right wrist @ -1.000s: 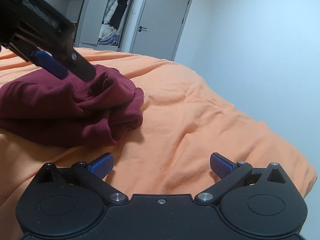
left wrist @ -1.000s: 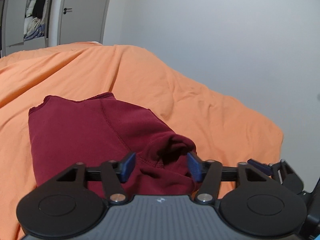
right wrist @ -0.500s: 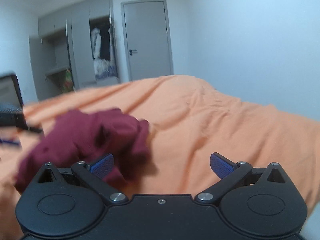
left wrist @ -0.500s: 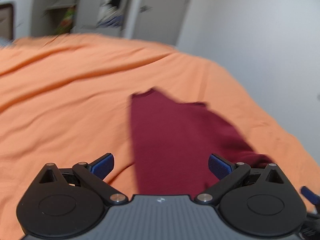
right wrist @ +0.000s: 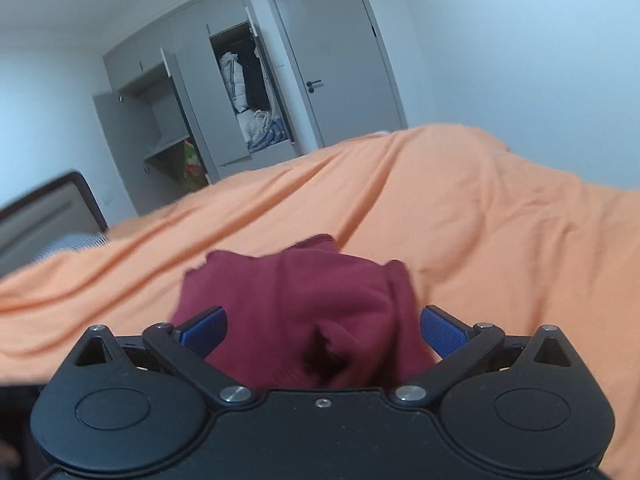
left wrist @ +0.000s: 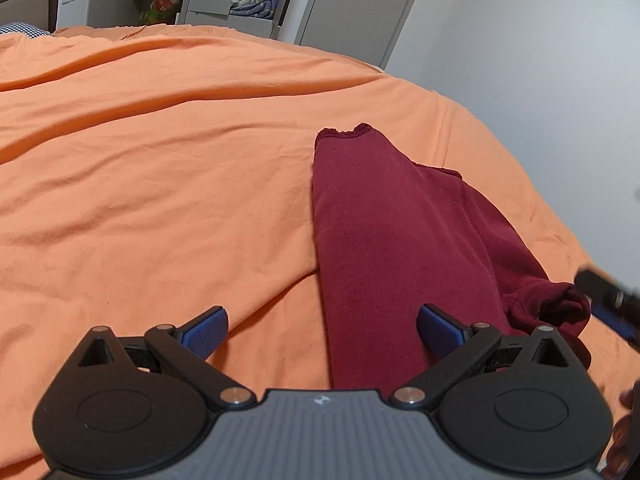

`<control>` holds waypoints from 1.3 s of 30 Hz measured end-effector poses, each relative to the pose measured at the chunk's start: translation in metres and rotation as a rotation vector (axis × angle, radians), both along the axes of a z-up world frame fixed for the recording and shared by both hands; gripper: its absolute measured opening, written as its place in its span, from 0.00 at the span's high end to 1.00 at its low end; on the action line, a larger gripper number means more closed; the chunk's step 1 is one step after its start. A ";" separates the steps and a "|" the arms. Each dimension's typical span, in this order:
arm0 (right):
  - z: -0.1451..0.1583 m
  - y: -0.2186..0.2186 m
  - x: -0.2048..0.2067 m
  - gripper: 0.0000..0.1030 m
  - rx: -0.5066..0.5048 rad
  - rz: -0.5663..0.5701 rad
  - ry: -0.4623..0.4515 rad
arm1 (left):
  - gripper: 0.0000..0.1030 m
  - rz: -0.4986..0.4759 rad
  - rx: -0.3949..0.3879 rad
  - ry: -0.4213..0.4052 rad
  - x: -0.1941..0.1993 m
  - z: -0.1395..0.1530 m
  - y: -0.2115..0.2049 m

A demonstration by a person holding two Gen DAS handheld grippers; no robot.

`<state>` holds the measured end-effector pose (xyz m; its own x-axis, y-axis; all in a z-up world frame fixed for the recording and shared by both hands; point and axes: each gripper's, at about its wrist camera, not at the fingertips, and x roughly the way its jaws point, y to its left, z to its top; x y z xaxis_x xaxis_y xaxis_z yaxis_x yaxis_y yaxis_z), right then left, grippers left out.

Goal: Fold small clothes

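Maroon garment (left wrist: 392, 240) (folded) on orange bedspread (left wrist: 160, 160); left gripper (left wrist: 322, 328), right gripper (right wrist: 322, 328) — both spread, empty.

Open orange bedspread (left wrist: 160, 168) left of garment (left wrist: 380, 240)

A folded maroon garment (left wrist: 392, 240) lies on the bed's rumpled orange sheet (left wrist: 160, 160).

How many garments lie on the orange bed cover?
1: a dark red garment lies folded on the right part of the orange cover, between the open right tool fingers. Others may lie outside the views.
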<state>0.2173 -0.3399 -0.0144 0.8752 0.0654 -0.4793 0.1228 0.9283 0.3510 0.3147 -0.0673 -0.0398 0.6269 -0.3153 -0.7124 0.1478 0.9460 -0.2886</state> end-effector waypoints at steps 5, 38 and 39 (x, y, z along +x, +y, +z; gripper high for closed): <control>-0.011 -0.008 0.030 0.04 0.051 -0.036 0.135 | 0.01 0.004 0.003 -0.003 -0.004 0.000 0.000; -0.038 -0.038 0.030 0.83 -0.062 -0.052 0.107 | 0.01 -0.026 0.085 -0.058 -0.017 0.001 -0.012; -0.036 -0.035 0.028 0.75 -0.069 -0.055 0.101 | 0.01 -0.024 0.081 -0.053 -0.017 0.000 -0.011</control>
